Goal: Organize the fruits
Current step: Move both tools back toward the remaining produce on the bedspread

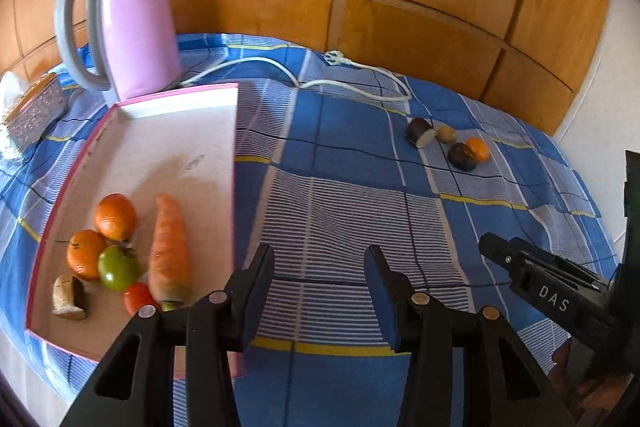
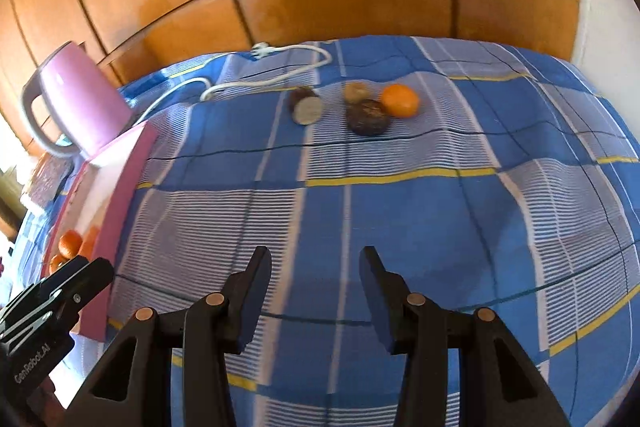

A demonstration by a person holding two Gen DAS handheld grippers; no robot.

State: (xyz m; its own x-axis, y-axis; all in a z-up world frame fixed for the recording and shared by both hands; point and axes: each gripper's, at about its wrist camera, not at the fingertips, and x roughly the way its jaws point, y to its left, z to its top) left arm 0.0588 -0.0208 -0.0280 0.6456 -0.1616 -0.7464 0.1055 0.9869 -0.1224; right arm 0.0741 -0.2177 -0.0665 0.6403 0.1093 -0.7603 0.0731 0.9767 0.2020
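Both tongs empty over the cloth.
Left view: left tongs (image 1: 320,275) apart, nothing between; tray (image 1: 132,155) of fruit to their left; right view: right tongs (image 2: 316,275) apart; orange (image 2: 400,101) far ahead.

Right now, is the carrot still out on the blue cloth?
No, the carrot lies inside the pink tray beside the oranges.

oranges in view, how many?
3. Two oranges touch in the pink box; one orange lies on the blue cloth. More may be hidden.
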